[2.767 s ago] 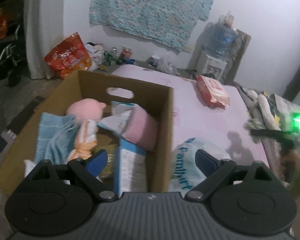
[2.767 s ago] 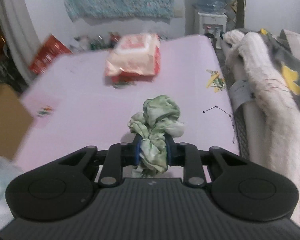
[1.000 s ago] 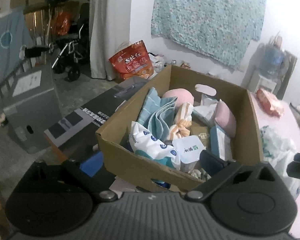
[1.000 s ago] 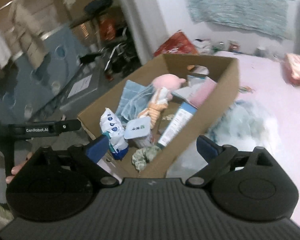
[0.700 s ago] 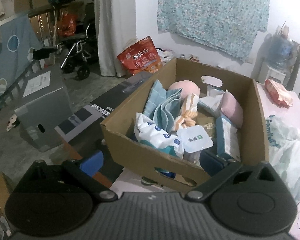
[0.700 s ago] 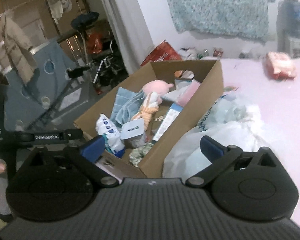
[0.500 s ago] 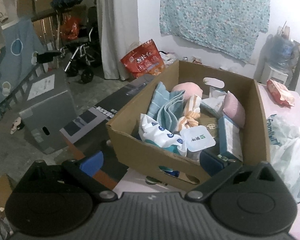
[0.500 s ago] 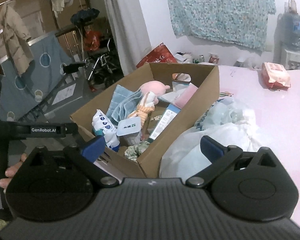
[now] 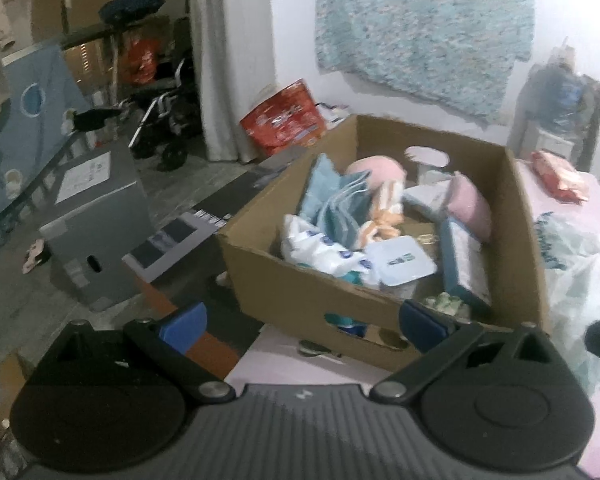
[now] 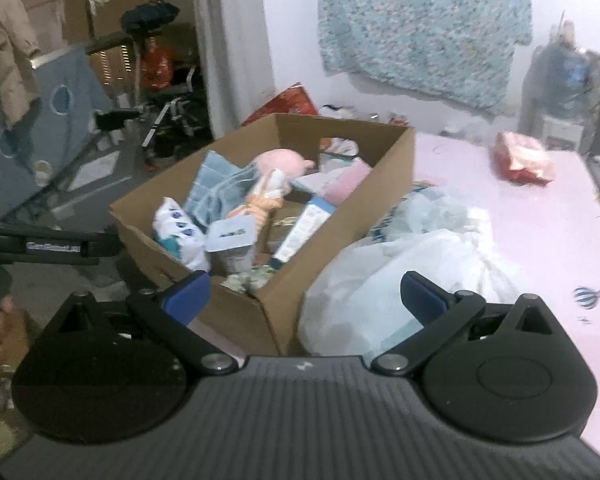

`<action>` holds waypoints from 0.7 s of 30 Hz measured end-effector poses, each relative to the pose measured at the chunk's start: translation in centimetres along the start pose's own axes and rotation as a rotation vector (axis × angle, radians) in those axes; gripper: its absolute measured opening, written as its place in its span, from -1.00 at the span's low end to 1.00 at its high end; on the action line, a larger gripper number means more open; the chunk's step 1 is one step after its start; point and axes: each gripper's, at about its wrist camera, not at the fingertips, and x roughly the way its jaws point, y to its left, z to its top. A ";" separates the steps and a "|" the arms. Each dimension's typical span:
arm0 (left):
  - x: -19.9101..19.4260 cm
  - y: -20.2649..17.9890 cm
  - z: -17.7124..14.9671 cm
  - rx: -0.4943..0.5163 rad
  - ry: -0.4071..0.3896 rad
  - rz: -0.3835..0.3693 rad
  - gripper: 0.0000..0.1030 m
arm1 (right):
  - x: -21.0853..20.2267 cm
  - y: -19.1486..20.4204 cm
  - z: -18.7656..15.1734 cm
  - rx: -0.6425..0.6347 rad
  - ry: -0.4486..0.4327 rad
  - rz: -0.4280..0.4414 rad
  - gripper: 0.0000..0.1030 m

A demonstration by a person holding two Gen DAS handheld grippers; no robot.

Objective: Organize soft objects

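A cardboard box sits at the corner of the pink bed and holds soft things: a pink plush, a blue towel, white wipe packs, a pink pillow and a green-white cloth at its near end. My left gripper is open and empty, back from the box's near wall. My right gripper is open and empty, near the box's corner.
A white plastic bag lies against the box's right side. A red-white pack lies far back on the pink bed. A grey box, a red bag and a stroller stand on the floor at left.
The right gripper carried the green-white cloth to the box, let it go there and opened. Both grippers have since drawn back from the box.
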 end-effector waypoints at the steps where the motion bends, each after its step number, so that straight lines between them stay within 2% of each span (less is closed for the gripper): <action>1: -0.3 -0.1 -0.2 0.007 -0.014 -0.013 1.00 | 0.0 0.2 -0.2 -0.008 -0.008 -0.025 0.98; 8: -1.8 -1.9 -0.8 0.083 -0.098 -0.042 1.00 | -0.9 0.7 -1.5 -0.026 -0.083 -0.180 0.98; 13: -3.9 -2.3 -1.2 0.071 -0.269 -0.032 1.00 | -2.2 1.3 -2.3 -0.082 -0.195 -0.333 0.98; 15: -4.1 -2.6 -1.2 0.069 -0.303 -0.049 1.00 | -2.6 1.7 -2.6 -0.120 -0.238 -0.389 0.98; 18: -4.2 -2.8 -1.0 0.063 -0.327 -0.090 1.00 | -3.0 1.7 -2.8 -0.140 -0.271 -0.391 0.98; 21: -3.3 -2.6 -0.2 0.057 -0.311 -0.108 1.00 | -3.4 1.0 -2.7 -0.117 -0.300 -0.319 0.98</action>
